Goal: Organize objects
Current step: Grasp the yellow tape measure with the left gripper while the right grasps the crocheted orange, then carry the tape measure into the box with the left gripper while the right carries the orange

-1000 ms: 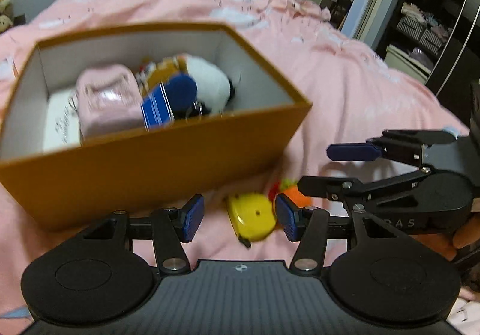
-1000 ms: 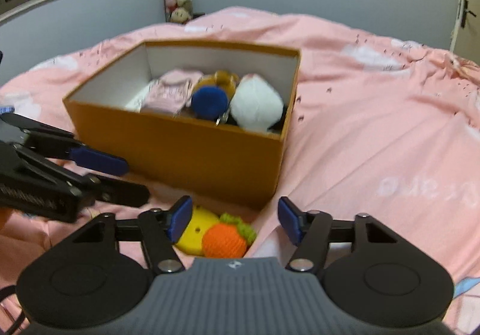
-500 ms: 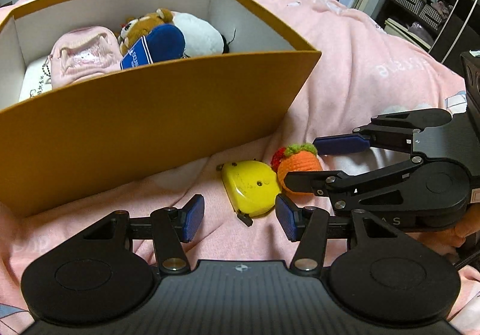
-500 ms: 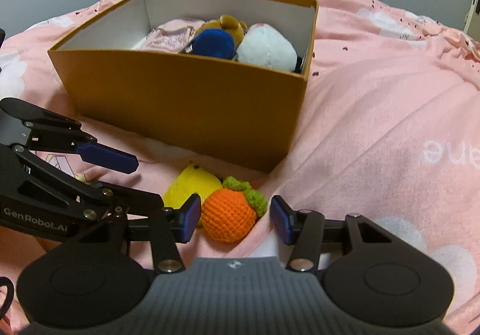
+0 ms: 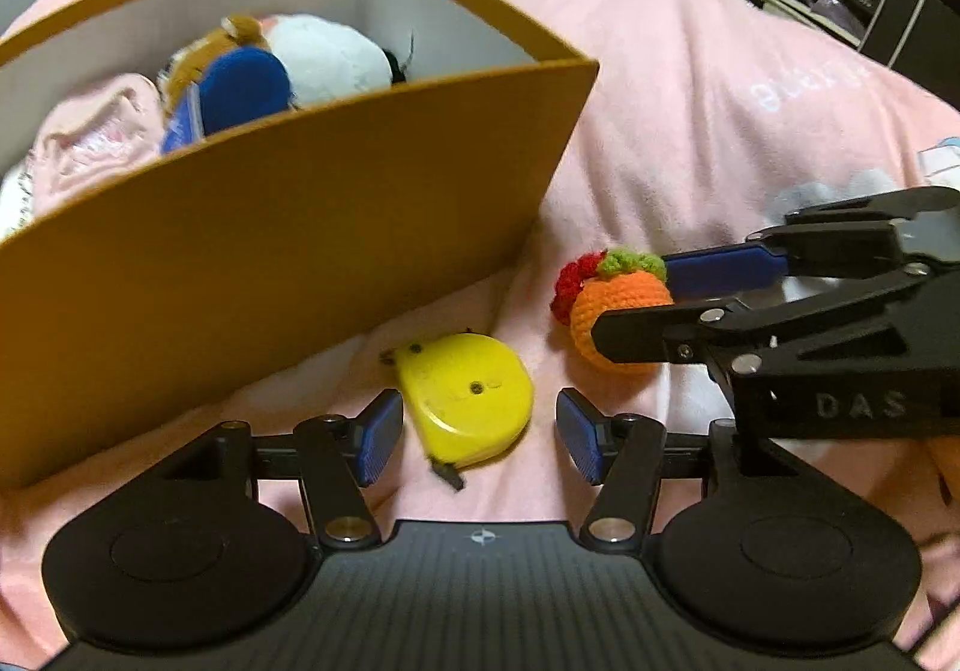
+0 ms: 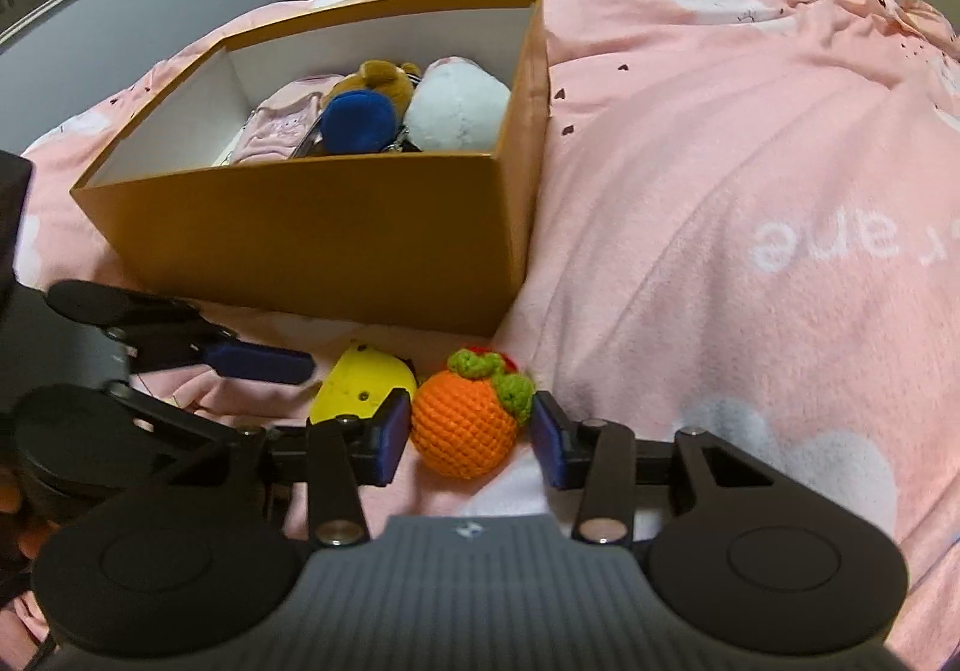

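Two small things on the pink bed cover (image 6: 720, 143), just beside the near corner of the orange box (image 6: 336, 245): yellow tape measure (image 5: 465, 404) and crocheted orange (image 6: 468, 422). Left tool (image 5: 480, 434) opening, straddling the tape measure, pads apart from it. Right tool (image 6: 471, 431) closing around the orange, not yet gripping. Inside the box, soft toys (image 6: 453, 110), partly hidden by its wall. Behind the orange, something red, hard to make out.
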`<state>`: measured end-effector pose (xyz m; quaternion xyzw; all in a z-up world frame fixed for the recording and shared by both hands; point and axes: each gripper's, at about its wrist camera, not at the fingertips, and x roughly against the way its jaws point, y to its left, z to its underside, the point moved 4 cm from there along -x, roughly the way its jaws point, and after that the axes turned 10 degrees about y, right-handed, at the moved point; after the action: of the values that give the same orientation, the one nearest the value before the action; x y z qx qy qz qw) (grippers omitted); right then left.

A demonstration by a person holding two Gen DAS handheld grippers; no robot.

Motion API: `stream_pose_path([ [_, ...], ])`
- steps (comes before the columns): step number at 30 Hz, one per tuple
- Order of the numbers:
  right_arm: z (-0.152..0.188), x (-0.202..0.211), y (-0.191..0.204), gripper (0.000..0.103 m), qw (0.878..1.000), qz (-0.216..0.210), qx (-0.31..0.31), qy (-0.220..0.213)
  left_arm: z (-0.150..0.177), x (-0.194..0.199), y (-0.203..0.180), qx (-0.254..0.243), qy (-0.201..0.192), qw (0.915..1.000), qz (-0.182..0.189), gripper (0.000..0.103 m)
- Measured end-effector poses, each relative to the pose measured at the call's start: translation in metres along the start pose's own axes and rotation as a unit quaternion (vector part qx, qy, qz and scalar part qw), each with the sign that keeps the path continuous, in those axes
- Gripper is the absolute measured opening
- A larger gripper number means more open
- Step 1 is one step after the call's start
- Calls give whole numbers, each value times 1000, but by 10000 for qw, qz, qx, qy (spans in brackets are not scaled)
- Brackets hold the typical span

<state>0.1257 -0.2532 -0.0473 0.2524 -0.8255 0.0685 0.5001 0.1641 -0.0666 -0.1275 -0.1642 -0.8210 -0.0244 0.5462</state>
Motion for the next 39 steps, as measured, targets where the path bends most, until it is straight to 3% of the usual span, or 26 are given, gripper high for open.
stream_pose_path([
  [7, 1, -3, -12, 46, 9993, -209, -306, 56, -4, -19, -1, 371, 163, 9989, -248, 68],
  [10, 2, -5, -14, 46, 9990, -258, -368, 75, -3, -22, 0, 412, 146, 9985, -339, 63],
  [23, 1, -6, -10, 46, 9994, -211, -273, 75, 16, -2, 11, 633, -88, 9980, 0, 59],
  [29, -3, 9, -1, 46, 9998, -124, -84, -142, 30, 37, 13, 777, -389, 9957, 309, 59],
  [39, -24, 77, 17, 46, 9947, -11, 480, -912, 7, 109, 5, 846, -1382, 9835, 805, 59],
])
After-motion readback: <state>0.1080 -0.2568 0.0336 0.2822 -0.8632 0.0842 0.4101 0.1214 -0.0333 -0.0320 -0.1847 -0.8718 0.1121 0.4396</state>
